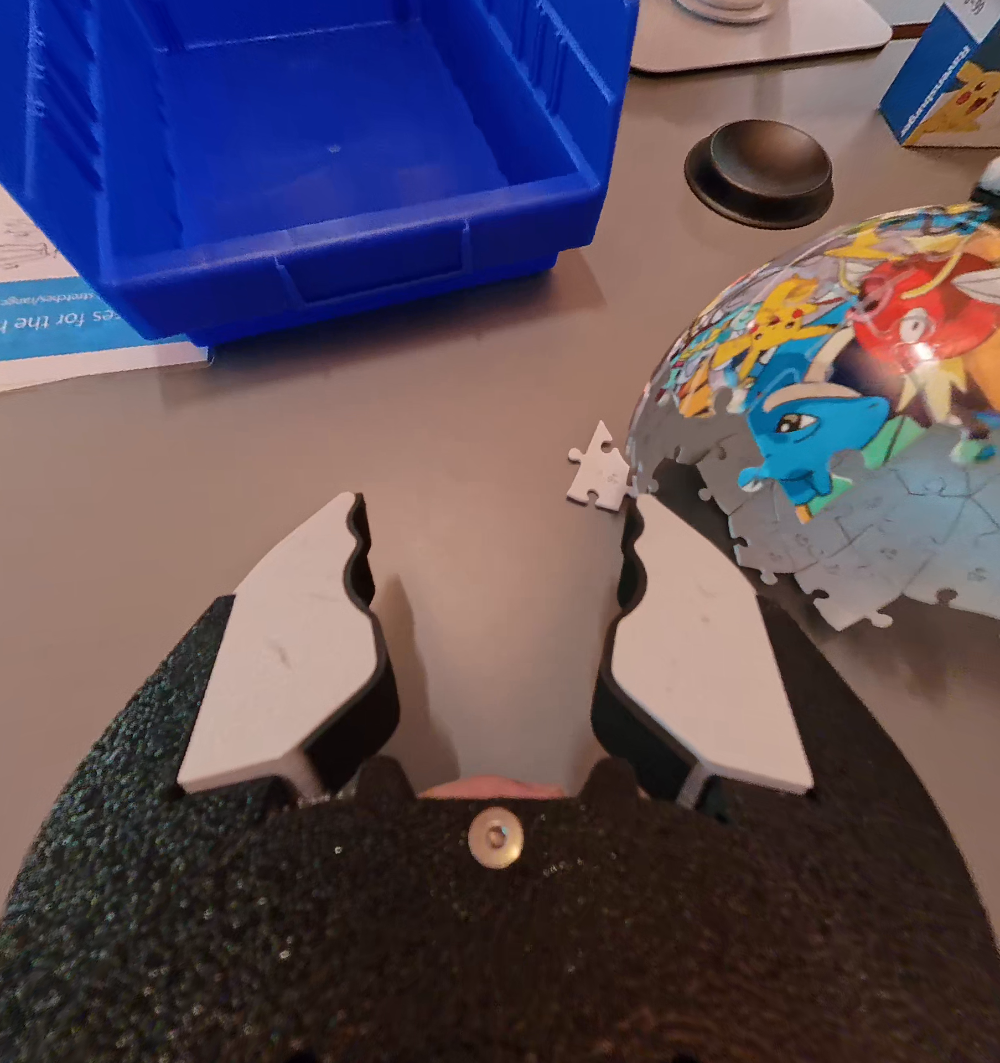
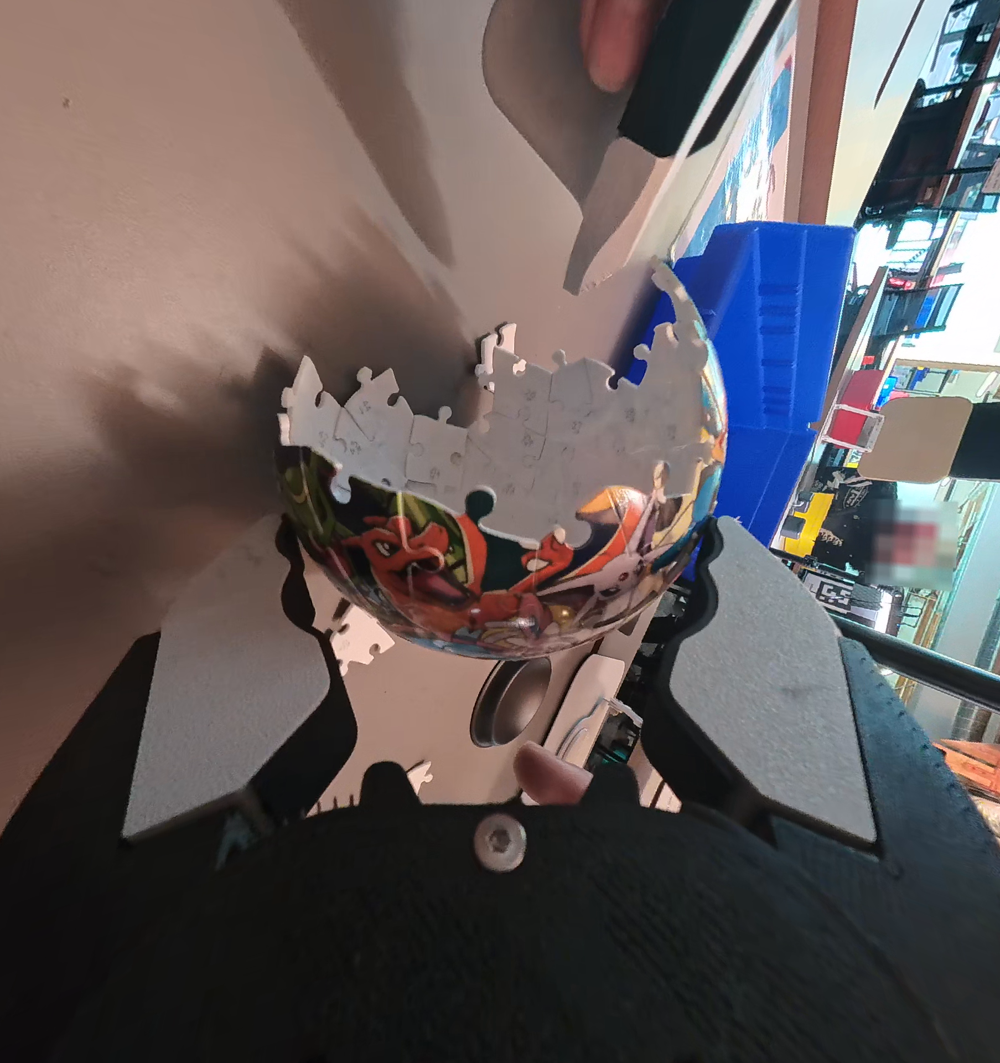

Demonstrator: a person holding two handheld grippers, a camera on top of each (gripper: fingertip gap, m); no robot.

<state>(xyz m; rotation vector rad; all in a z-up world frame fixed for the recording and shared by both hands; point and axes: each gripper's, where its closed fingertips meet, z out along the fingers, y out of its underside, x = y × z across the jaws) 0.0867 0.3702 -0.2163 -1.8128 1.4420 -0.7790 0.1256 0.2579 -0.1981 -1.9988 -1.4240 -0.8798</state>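
Black, grainy plastic of the left gripper (image 1: pixel 497 512) fills the bottom of its view, its two white fingers spread wide with nothing between them, above the grey table (image 1: pixel 371 437). Just beyond its right fingertip lies a loose white puzzle piece (image 1: pixel 598 474), touching the broken edge of a half-built puzzle ball (image 1: pixel 865 414) printed with cartoon creatures. An empty blue bin (image 1: pixel 313 172) sits ahead on the left, partly over a printed sheet (image 1: pixel 37 328). A black round stand (image 1: pixel 759 169) and a blue box (image 1: pixel 963 86) lie farther back.

In the right wrist view, the right gripper (image 2: pixel 500 532) has its fingers spread around the puzzle ball (image 2: pixel 503 506), both tips against its sides, holding it with the open, jagged rim facing away
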